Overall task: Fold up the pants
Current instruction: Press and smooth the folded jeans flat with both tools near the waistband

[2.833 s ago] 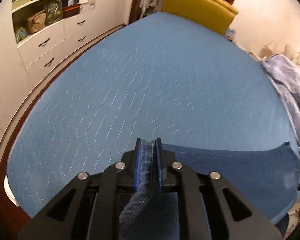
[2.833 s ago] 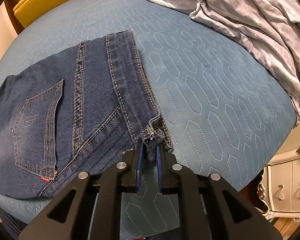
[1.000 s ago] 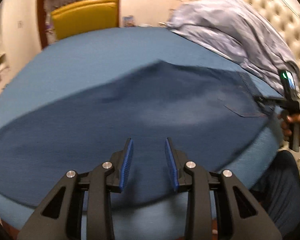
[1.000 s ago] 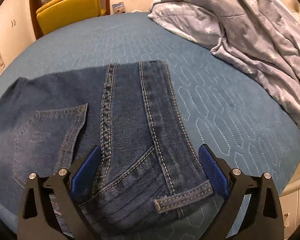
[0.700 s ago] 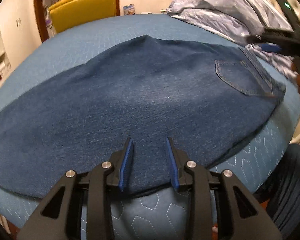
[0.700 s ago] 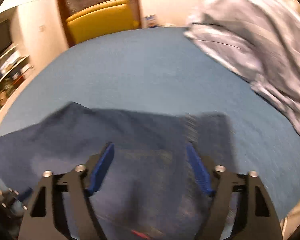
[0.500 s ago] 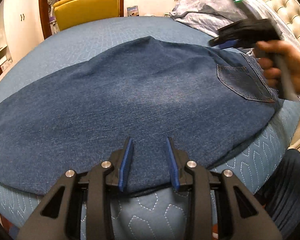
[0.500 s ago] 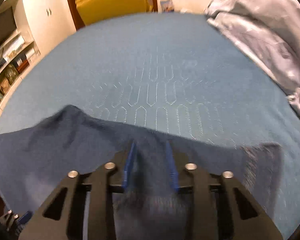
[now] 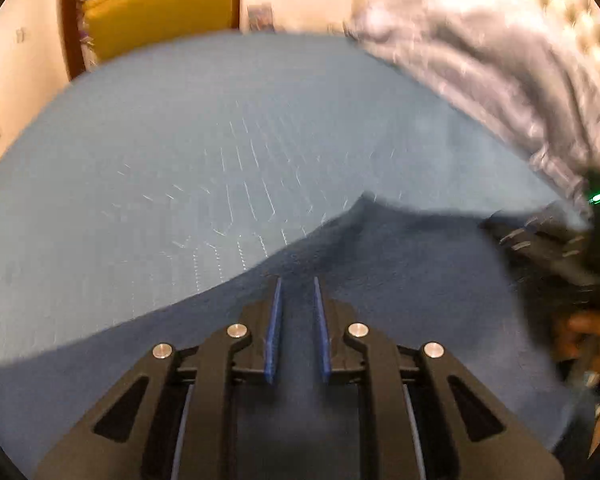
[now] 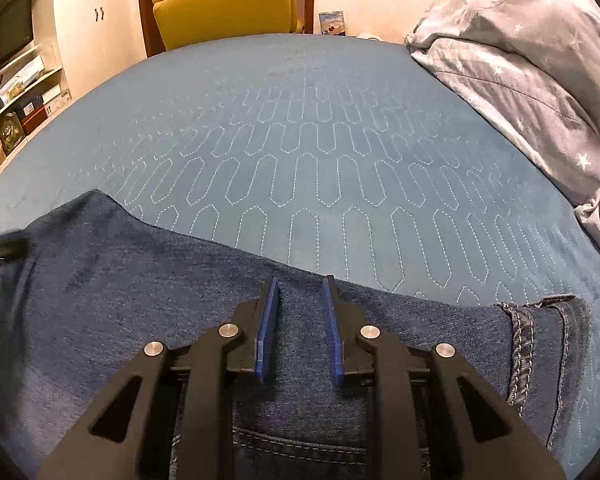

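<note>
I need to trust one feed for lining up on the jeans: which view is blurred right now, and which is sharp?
Left wrist view: motion-smeared, the jeans edge and bedspread stitching are streaked. Right wrist view: sharp, the jeans' seam stitching and the quilting read clearly, with only fisheye bending at the edges.

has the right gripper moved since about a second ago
Yes. The right gripper has swung away from the waistband end toward the jeans' far edge; the yellow chair, then off to the upper left, now sits ahead.
</note>
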The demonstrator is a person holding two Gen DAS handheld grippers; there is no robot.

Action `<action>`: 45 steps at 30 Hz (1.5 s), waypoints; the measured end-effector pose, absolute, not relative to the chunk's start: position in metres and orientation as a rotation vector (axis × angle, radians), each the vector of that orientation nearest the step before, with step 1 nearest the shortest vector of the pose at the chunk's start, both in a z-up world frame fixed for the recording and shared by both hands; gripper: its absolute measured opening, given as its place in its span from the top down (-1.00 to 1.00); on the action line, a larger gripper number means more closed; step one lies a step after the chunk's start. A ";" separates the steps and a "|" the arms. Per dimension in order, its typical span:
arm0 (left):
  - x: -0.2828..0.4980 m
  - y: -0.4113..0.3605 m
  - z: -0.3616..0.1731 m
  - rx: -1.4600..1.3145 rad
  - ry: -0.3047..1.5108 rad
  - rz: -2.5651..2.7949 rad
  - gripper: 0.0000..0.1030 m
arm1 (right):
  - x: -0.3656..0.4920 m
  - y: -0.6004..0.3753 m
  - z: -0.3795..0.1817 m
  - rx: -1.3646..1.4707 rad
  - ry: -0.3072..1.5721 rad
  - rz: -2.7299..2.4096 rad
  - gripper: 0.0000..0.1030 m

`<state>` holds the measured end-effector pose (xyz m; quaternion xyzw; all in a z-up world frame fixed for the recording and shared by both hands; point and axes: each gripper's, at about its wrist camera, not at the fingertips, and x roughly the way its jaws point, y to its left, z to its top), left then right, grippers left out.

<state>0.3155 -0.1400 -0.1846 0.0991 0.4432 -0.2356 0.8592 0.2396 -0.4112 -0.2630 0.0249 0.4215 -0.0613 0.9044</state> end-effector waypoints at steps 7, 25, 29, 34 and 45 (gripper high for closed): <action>0.362 -0.103 -0.200 0.126 0.978 -0.339 0.67 | 0.236 -0.411 -0.264 0.061 0.869 -0.123 0.57; 0.120 -0.200 -0.198 0.181 0.956 -0.552 0.19 | 0.070 -0.406 -0.239 0.059 0.909 -0.190 -0.34; 0.113 -0.206 -0.206 0.224 0.937 -0.530 0.15 | 0.051 -0.405 -0.258 0.069 0.907 -0.234 -0.53; 0.101 -0.204 -0.197 0.215 0.912 -0.474 -0.14 | 0.049 -0.411 -0.259 0.101 0.910 -0.270 -0.70; 0.109 -0.203 -0.204 0.164 0.985 -0.390 -0.36 | 0.048 -0.413 -0.260 0.124 0.914 -0.275 -0.72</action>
